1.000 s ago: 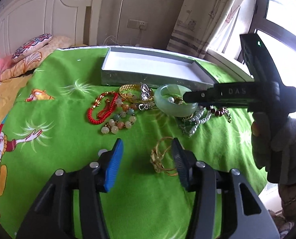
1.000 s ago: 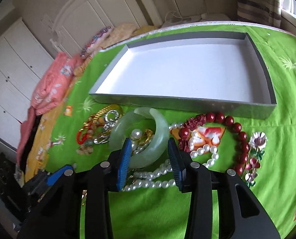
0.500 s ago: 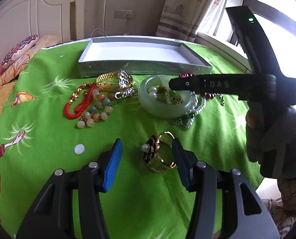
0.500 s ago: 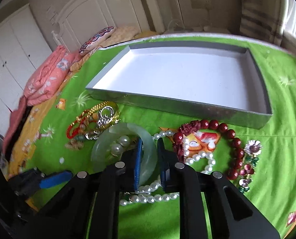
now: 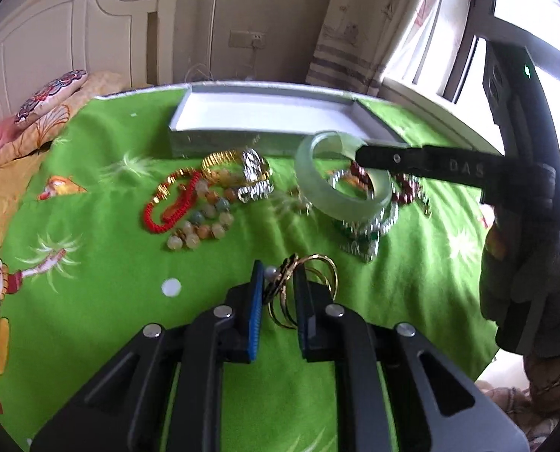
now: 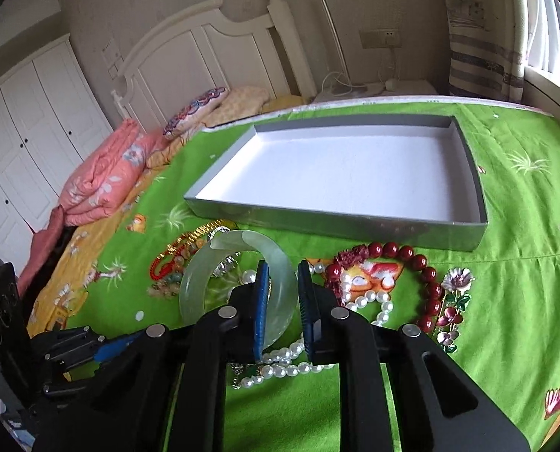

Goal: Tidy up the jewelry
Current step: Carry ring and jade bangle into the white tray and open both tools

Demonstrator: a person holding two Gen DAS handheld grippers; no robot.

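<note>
My left gripper is closing its jaws on a bunch of thin gold bangles with a black flower and a pearl; the blue pads touch it on both sides. My right gripper is shut on the rim of a pale green jade bangle. It holds the bangle tilted just above the jewelry pile. In the left wrist view the jade bangle hangs from the right gripper in front of the grey tray. The white inside of the tray holds nothing.
On the green cloth lie a red cord bracelet, pastel beads, a gold and silver piece, dark red beads, pearls and a flower brooch. A bed with a pink quilt stands to the left.
The left jaws have closed from wide apart onto the gold bangles. The right jaws closed on the jade bangle, then raised and tilted it off the pile.
</note>
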